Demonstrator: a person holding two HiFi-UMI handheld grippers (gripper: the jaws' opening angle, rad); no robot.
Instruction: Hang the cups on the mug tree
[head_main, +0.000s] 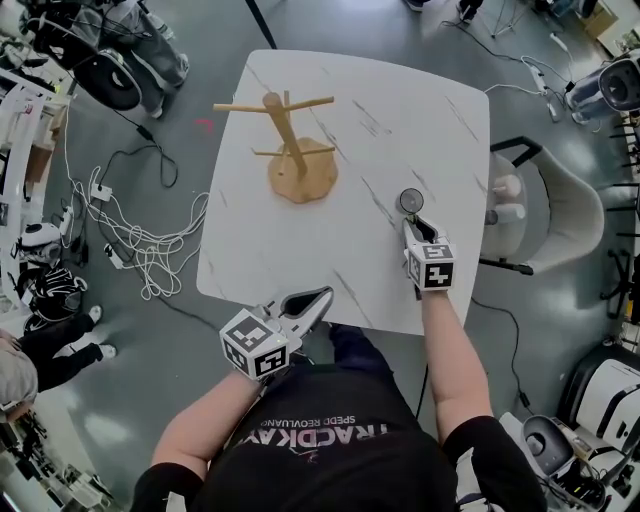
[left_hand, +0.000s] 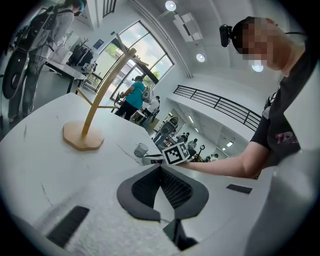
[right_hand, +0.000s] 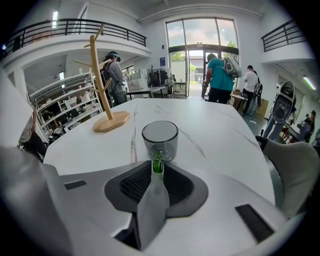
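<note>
Cup (right_hand: 160, 140), smoky glass w/ green handle (right_hand: 157, 162), stood upright nr desk's (head_main: 400, 100) right edge; right gripper (right_hand: 157, 169) clenched handle, left gripper (left_hand: 161, 170) closed, empty.

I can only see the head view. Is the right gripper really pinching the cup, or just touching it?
Observer: Really pinching. In the right gripper view, the right gripper has its jaws shut on the green handle of the cup, which stands upright on the table.
Operator: Is the other one holding something too?
Observer: No. The left gripper view shows the left gripper with its jaws together and nothing between them.
</note>
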